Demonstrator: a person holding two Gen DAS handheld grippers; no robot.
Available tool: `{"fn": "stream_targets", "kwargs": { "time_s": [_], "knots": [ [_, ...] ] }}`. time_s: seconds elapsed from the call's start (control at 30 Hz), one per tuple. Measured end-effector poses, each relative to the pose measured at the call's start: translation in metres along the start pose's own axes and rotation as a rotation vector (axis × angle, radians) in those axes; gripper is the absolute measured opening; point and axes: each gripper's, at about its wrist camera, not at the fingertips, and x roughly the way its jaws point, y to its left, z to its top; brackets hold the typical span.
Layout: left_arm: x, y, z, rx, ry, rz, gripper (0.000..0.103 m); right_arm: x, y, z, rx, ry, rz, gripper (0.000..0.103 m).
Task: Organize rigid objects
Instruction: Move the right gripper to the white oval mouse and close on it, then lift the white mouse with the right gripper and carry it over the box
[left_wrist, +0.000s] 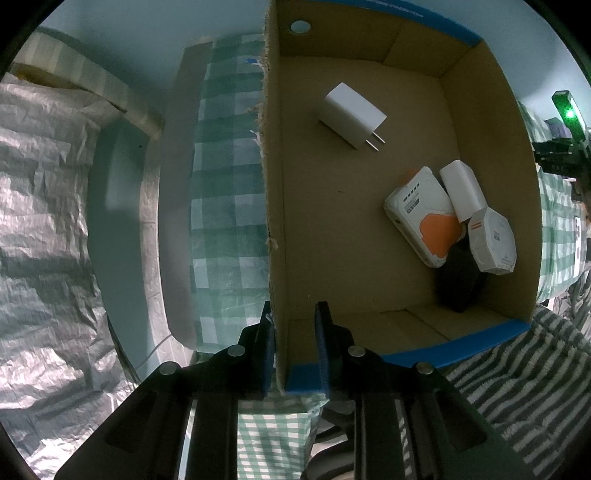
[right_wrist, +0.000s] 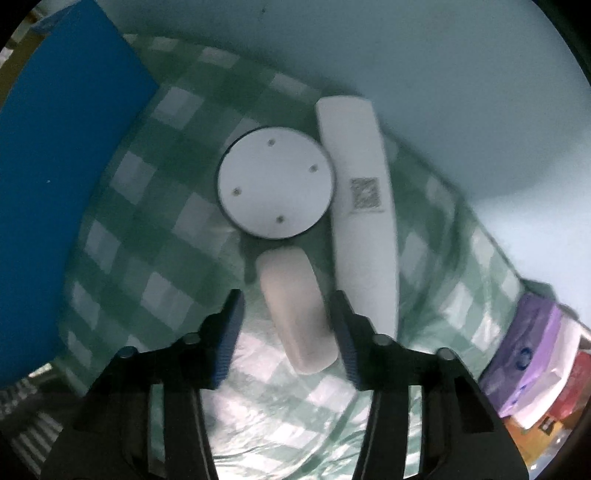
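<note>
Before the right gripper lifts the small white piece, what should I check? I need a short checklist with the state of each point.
1. Small white piece sits between the right gripper fingers: ok.
2. Both pads press on it: not ok, a gap shows at the left pad.
3. Long white device clear of the right finger: cannot tell.
4. Round white disc out of the grip: ok.
5. Left gripper straddles the cardboard box wall: ok.
6. Free floor inside the box: ok.

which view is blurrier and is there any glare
Right wrist view is blurrier: the round white disc and long white remote have smeared edges, and glare washes out the checked cloth between the fingers. Left wrist view is sharp but dim; the cardboard box bows from fisheye distortion.
</note>
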Motion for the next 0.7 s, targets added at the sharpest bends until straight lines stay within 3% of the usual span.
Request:
{"fn": "stream_targets", "kwargs": {
  "time_s": [0.1, 0.3, 0.7],
  "knots": [
    [0.000, -0.001, 0.000, 0.001, 0.001, 0.002, 0.021, 0.004, 0.003, 0.000, 0.020, 0.014, 0.043, 0.031],
    [0.000, -0.001, 0.000, 0.003, 0.000, 0.004, 0.021, 0.012, 0.000, 0.005, 0.089, 0.028, 0.057, 0.027],
    [-0.001, -0.003, -0.001, 0.007, 0.000, 0.003, 0.022, 0.001, 0.015, 0.008, 0.124, 0.017, 0.082, 0.026]
  ]
}}
